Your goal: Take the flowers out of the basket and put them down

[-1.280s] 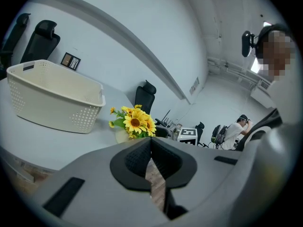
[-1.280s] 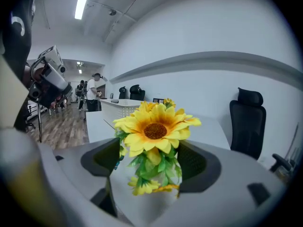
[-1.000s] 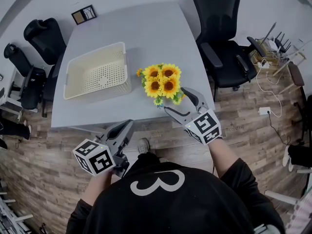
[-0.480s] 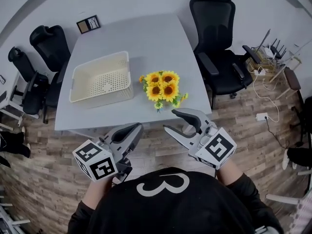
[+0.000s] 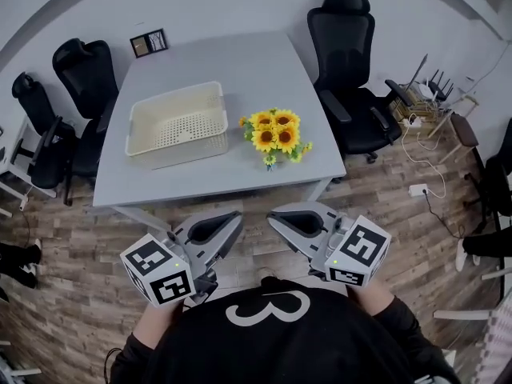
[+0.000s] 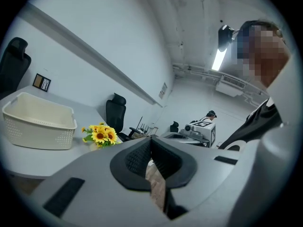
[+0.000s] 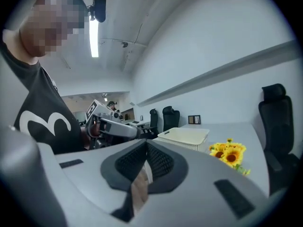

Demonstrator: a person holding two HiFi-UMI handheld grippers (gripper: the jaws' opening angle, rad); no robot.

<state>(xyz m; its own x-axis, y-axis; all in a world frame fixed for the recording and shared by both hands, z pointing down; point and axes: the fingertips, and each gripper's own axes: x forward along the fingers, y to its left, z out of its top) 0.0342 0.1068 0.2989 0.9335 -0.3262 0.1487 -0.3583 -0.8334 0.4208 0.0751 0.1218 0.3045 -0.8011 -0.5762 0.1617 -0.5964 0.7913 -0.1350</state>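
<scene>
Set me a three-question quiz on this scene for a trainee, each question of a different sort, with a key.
1. Multiple choice: in the head view, where are the flowers relative to the basket? A, to its left; B, to its right, on the table; C, inside it.
2. True or false: the left gripper is holding the flowers.
3. Fill in the gap: the right gripper has its jaws ____, with nothing between them.

Key: 1 B; 2 false; 3 shut.
</scene>
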